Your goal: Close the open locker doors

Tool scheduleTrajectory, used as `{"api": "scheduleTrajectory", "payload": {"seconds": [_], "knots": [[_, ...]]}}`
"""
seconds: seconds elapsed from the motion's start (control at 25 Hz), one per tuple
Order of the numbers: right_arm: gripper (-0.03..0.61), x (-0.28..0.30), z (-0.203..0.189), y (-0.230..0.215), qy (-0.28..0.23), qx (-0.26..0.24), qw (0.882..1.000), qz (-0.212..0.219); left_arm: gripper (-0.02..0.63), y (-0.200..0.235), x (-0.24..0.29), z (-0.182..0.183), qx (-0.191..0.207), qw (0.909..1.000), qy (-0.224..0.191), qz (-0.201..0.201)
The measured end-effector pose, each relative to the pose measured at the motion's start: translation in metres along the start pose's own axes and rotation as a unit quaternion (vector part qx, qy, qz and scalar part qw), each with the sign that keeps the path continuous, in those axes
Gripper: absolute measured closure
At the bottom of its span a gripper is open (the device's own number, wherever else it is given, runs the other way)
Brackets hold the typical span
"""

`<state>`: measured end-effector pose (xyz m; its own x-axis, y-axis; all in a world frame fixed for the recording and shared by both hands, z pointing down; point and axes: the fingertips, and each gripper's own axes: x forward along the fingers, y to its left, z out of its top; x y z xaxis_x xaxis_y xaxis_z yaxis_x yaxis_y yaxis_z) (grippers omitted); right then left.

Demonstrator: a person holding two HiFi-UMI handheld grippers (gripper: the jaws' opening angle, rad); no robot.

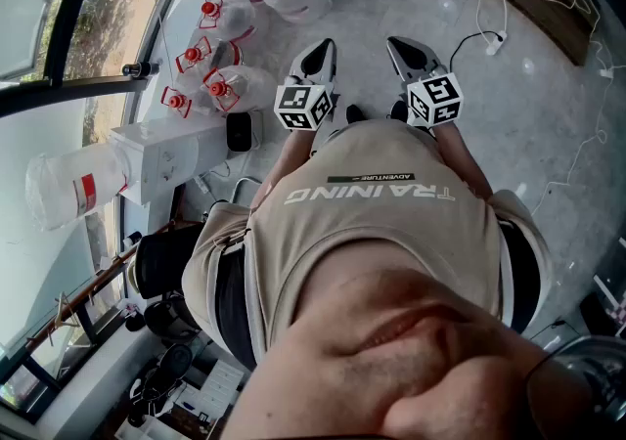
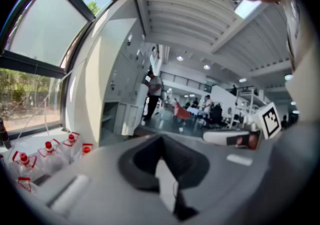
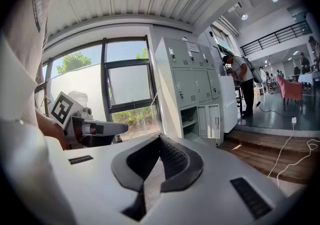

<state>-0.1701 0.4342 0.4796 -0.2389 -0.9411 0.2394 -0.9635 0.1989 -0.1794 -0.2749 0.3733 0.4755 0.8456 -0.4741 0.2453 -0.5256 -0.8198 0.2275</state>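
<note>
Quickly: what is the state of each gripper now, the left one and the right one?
Left gripper: closed, holding nothing.
Right gripper: closed, holding nothing.

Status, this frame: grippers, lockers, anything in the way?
Left gripper and right gripper shut, empty. Lockers ahead, not reached; bottom doors open. Person stands beside them.

1. left claw (image 1: pixel 321 49): jaws together, nothing btwn, held out in front of torso.
2. right claw (image 1: pixel 399 45): jaws together, empty, just beside left, approx parallel.
3. forearms (image 1: pixel 282 162) both reach fwd, elbows bent.
</note>
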Motion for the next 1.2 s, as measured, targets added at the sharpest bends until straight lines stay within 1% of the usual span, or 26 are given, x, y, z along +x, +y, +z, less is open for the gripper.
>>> {"api": "scheduleTrajectory", "payload": {"seconds": [0.36,0.52,0.64,0.76,0.88,1.0,1.2], "knots": [[0.565,0.009,-0.001,0.01,0.003,0.002,1.0,0.004,0.615,0.006,-0.001,-0.009,0.001,0.9998,0.012,-0.013],[0.565,0.015,0.0,0.009,-0.002,0.002,1.0,-0.009,0.615,0.013,0.0,-0.01,0.0,0.9996,0.017,-0.021],[0.565,0.022,0.003,0.007,-0.011,0.012,1.0,-0.024,0.615,0.022,-0.001,-0.007,0.004,0.9994,0.019,-0.028],[0.565,0.034,0.005,0.008,-0.005,0.009,0.999,-0.032,0.615,0.036,0.002,-0.003,0.004,0.9995,0.014,-0.029],[0.565,0.045,0.006,0.014,-0.002,0.001,0.999,-0.032,0.615,0.051,0.007,-0.007,-0.002,0.9992,0.011,-0.038],[0.565,0.054,0.008,0.018,-0.004,0.003,0.999,-0.034,0.615,0.064,0.017,-0.014,-0.015,0.9987,0.016,-0.046],[0.565,0.064,0.006,0.004,0.019,0.008,0.999,-0.038,0.615,0.062,0.037,0.006,-0.024,0.9979,0.0,-0.06]]}}
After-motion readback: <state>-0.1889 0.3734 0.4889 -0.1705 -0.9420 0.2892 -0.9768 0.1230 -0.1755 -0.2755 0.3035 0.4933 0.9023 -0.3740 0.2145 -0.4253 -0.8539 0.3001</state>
